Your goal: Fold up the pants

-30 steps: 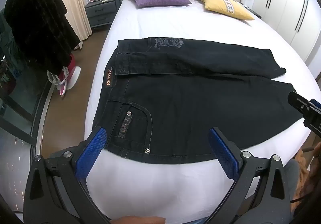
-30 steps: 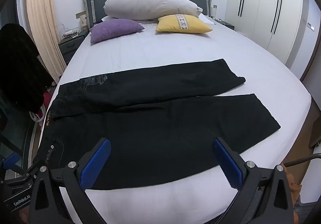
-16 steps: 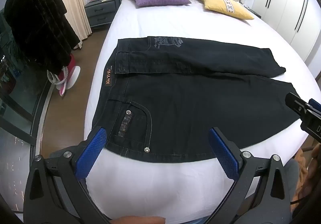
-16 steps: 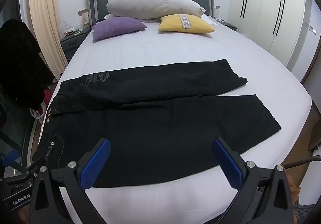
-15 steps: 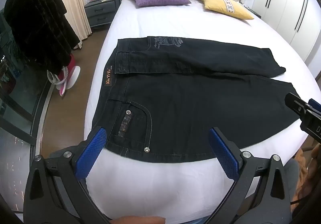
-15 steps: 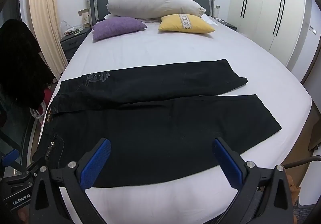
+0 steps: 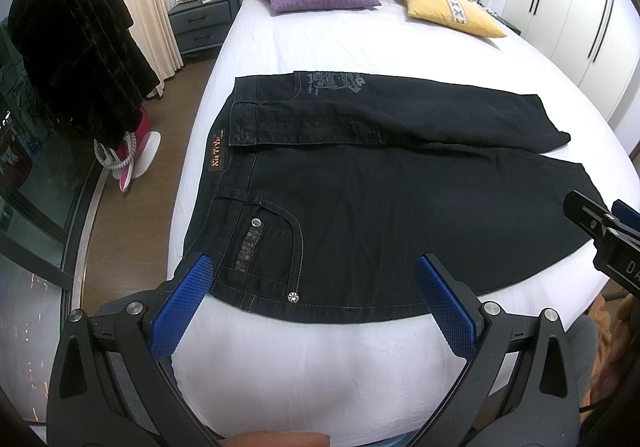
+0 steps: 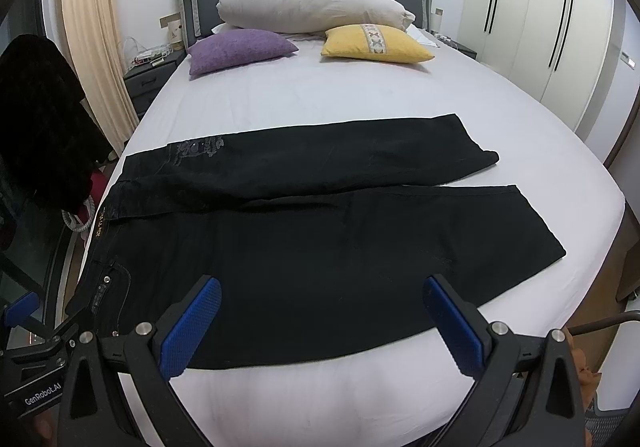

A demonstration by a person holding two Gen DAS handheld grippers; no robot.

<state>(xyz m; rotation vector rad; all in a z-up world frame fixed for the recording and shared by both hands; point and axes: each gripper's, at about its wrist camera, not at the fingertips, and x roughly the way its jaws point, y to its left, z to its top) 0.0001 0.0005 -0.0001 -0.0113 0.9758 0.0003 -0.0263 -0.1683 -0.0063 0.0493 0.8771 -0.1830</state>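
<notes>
So the black pants [image 8: 320, 247] are laid out flat across the foot of the bed [image 8: 320, 95], waistband toward the left side and the two legs running out to the right, slightly splayed with a gap opening between them near the hems. Nothing looks folded yet, so this reads as the very start: the person is lined up at the near edge, getting ready for the first fold. Left tongs [image 7: 316, 305] are spread wide and holding nothing; they hang over the near edge right by the back pocket [image 7: 268, 247] and waist corner, with the left blue pad [image 7: 182, 303] sitting at the hem of the fabric, though whether it actually touches is hard to call. Right tongs [image 8: 320, 327] are also wide open and empty, hovering over the near leg around mid-length, not pinching any cloth. Best guess for the next move: each pair of tongs has to drop to the near edge and pinch it, one at the waist and one further down the leg, then carry that leg up and over onto the far one so they stack. The denim looks stiff enough to flip cleanly, but a shallow bite could slip.
</notes>
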